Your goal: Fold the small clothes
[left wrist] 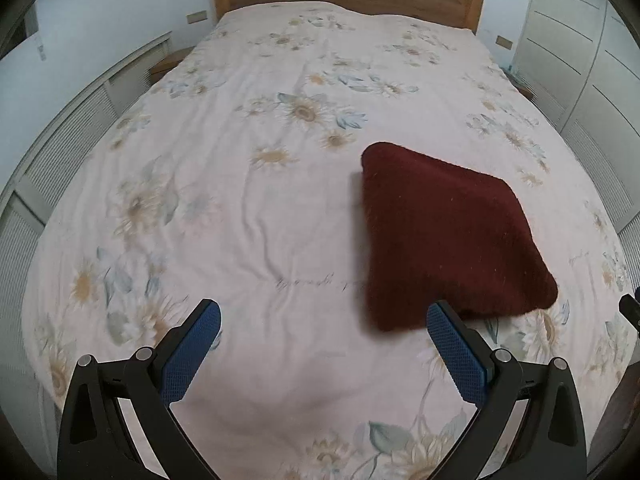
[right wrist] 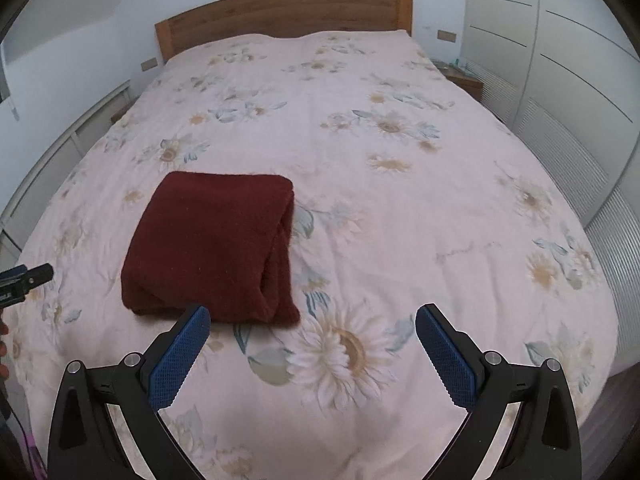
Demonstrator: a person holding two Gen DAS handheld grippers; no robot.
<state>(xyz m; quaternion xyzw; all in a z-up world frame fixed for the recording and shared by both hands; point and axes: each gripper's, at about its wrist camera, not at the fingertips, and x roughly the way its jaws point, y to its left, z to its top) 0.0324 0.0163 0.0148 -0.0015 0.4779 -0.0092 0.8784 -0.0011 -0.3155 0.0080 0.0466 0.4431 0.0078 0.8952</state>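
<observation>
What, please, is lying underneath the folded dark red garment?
The garment rests directly on the floral bedspread, which shows all around it. Whatever part of the print lies beneath it is covered; nothing else pokes out from its edges.

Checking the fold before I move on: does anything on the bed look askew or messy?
Nothing stands out. The dark red garment lies folded in a compact, roughly square bundle on the floral bedspread, edges fairly even. Both the left gripper and right gripper are open, clear of it.

Folded dark red garment (right wrist: 210, 250) on floral bedspread (right wrist: 400, 208), right hand-held gripper (right wrist: 313, 316) spread wide, empty
</observation>
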